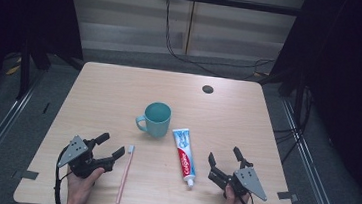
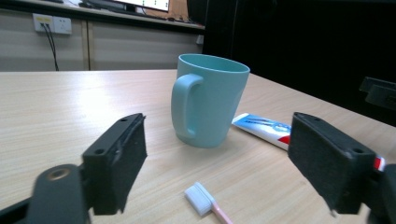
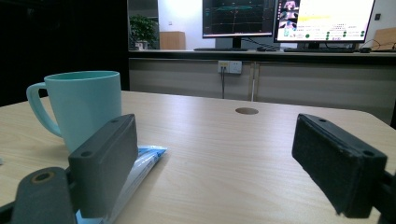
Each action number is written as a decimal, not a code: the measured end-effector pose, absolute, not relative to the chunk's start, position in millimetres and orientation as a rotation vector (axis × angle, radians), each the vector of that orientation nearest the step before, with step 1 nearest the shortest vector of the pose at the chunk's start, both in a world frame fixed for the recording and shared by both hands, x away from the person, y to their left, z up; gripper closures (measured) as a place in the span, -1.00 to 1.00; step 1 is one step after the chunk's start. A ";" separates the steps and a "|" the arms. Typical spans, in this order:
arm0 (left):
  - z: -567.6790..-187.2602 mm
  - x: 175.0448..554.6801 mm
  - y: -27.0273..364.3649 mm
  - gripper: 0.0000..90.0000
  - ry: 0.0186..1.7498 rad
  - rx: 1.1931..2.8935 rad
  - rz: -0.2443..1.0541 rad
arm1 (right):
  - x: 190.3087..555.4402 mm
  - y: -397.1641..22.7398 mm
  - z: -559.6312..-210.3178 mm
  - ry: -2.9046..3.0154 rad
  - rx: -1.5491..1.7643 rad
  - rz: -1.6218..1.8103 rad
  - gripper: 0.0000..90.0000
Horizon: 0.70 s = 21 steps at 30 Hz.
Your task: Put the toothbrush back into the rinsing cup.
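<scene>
left gripper [image 1: 113, 145]: jaws gaping wide with nothing in them, sitting just beside the brush head.
pink slim plastic toothbrush [image 1: 125, 174]: lying flat on the pale wooden surface [image 1: 110, 90]; I'm guessing light, stiff, a bit slick, so grab mid-handle.
teal plastic mug [image 1: 157, 119]: standing upright behind it.
red-white-blue toothpaste tube [image 1: 184, 155]: looking soft, squishy.
right gripper [image 1: 224, 156]: also hanging wide open, nothing in it.

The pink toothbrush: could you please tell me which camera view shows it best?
The high view: the pink toothbrush lies there in full, white head to handle end, on the table. The left gripper view catches just its head and a short piece of handle.
</scene>
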<state>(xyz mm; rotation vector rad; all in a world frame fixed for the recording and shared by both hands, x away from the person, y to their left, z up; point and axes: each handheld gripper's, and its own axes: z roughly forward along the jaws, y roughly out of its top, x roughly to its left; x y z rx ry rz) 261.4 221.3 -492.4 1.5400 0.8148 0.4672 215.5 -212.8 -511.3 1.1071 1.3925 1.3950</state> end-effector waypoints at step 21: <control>-456.8 267.2 218.7 -0.26 0.863 1.700 0.331 | 215.5 -212.2 -511.2 1.383 1.118 1.379 -0.70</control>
